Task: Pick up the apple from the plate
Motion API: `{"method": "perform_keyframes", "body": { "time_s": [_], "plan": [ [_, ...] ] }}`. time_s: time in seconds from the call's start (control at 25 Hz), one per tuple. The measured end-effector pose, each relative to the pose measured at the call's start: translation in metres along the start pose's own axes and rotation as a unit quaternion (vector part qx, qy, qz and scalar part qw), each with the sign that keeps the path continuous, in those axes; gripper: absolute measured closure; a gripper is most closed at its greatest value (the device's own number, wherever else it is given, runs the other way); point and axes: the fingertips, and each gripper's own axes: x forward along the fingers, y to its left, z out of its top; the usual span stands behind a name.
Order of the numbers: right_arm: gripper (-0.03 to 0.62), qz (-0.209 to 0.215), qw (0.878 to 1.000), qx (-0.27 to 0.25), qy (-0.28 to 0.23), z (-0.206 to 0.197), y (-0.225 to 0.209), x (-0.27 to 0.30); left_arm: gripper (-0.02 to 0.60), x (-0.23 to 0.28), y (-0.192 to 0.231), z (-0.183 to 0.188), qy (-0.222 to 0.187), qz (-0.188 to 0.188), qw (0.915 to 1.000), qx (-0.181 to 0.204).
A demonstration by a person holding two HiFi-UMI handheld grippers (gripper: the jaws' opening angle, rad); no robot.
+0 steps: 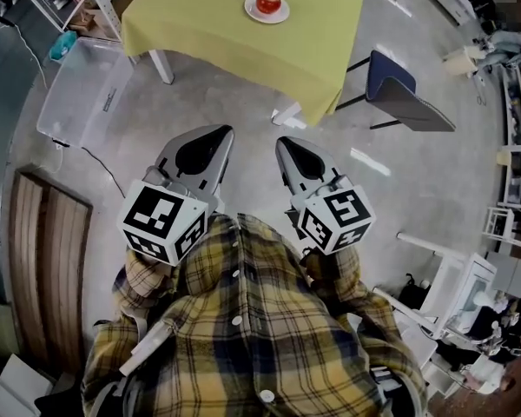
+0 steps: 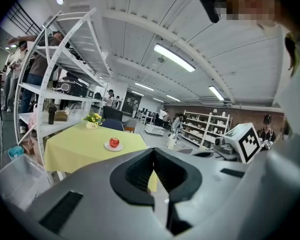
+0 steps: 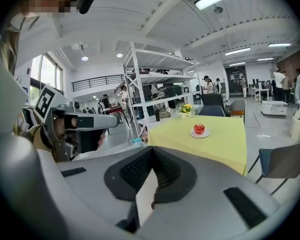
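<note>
Yellow table (image 1: 208, 33) bears apple (image 1: 268, 3) on plate (image 1: 251, 11); well short of it, left gripper (image 1: 225, 130) and right gripper (image 1: 280, 142) show jaws pressed together, empty.

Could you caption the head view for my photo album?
Left tongs and right tongs point toward an apple on a plate.

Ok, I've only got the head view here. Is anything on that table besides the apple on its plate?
Observer: Yes. The gripper views show a small pot of yellow flowers behind the apple, past your picture's top edge.
Operator: Is anything between the jaws?
Observer: No. The right gripper and the left gripper are both shut on nothing.
Operator: And behind the flowers?
Observer: A dark chair stands at the far side.
</note>
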Motion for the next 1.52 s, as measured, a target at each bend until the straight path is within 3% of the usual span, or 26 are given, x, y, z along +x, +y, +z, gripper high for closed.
{"method": "perform_keyframes", "body": {
  "time_s": [0.44,0.84,1.52],
  "plan": [
    [0.597,-0.038,0.999,0.031,0.017,0.000,-0.005,0.051,0.574,0.008,0.063,-0.011,0.036,-0.016,0.9990,-0.020],
    [0.597,-0.046,0.998,0.045,0.025,0.009,-0.043,0.094,0.574,0.054,0.100,-0.007,0.048,-0.013,0.9983,-0.030],
    [0.597,0.009,0.999,0.007,0.034,0.096,-0.182,0.191,0.574,0.218,0.159,0.081,0.022,0.013,0.9995,-0.016]
  ]
}}
